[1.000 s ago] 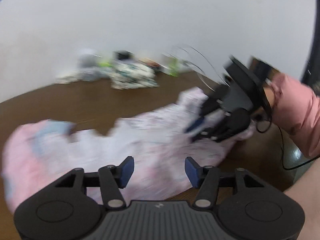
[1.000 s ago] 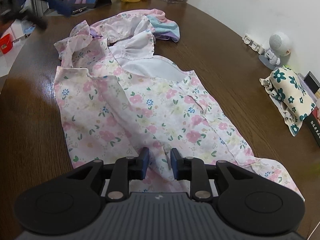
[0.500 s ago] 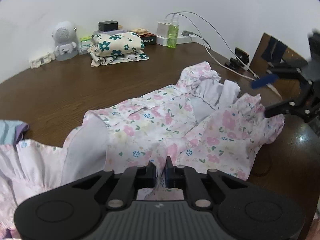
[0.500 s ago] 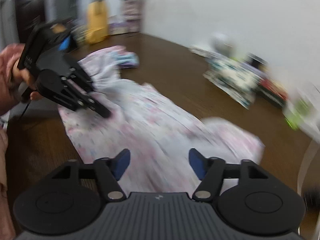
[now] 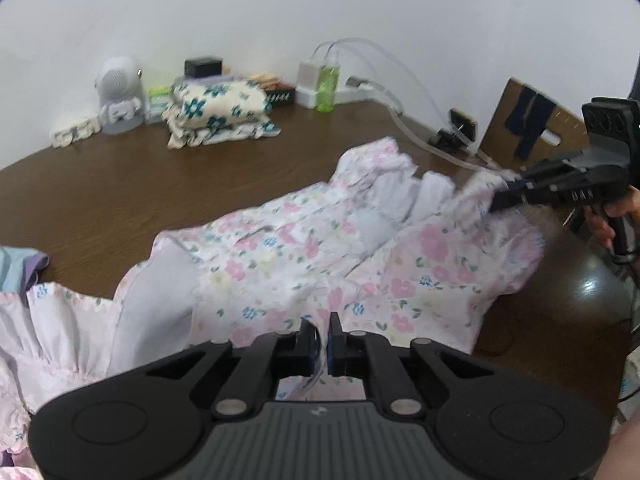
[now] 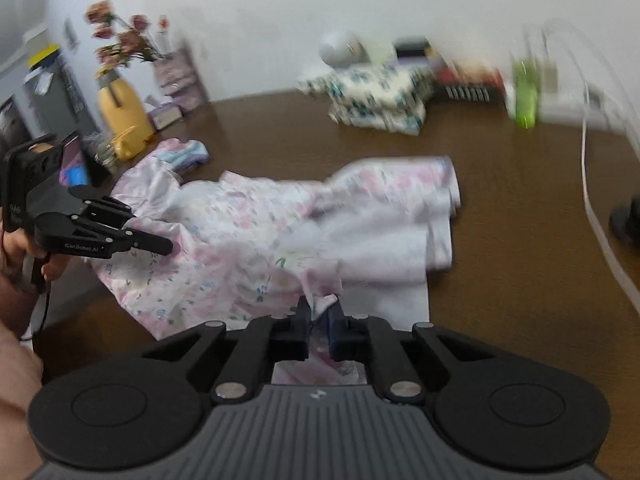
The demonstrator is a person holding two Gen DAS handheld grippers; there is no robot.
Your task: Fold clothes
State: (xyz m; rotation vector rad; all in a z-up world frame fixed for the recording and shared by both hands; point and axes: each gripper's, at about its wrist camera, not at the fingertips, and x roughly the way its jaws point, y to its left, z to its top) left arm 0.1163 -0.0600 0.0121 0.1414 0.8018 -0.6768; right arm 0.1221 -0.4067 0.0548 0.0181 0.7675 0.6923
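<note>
- Left claw [image 5: 320, 334] pressed together on a pinch of the floral garment [image 5: 304, 248] at its near edge, fabric pleated up between the pads; a second before, spread wide above the cloth with nothing caught, then shut by the half-second mark.
- Right claw [image 6: 319, 314] also pinching the same garment, a small tuft of cloth standing up between the pads; jaws just closing, from a wide spread half a second earlier down onto the fabric.
- Seen from the left wrist view, right claw [image 5: 508, 196] gripping the ruffled far end of the garment, near the white cable [image 5: 404, 120].
- Garment lying crumpled across the brown bench [image 5: 120, 184], lengthwise between the two claws, one end already doubled over with pale lining showing; no longer the flat spread of a second earlier.
- Further pink clothing [image 5: 48, 332] beside the left claw's end; a folded teal-flowered cloth [image 5: 218, 112] well apart at the back by the wall, near a green bottle [image 5: 328, 88].
- Judged meaning: both ends now held, so grasping looked finished and the cloth ready to be lifted, pulled taut and folded over; fold itself not yet made.
- Judged risk: thin pinches on slippery fabric, liable to slip under tension.
</note>
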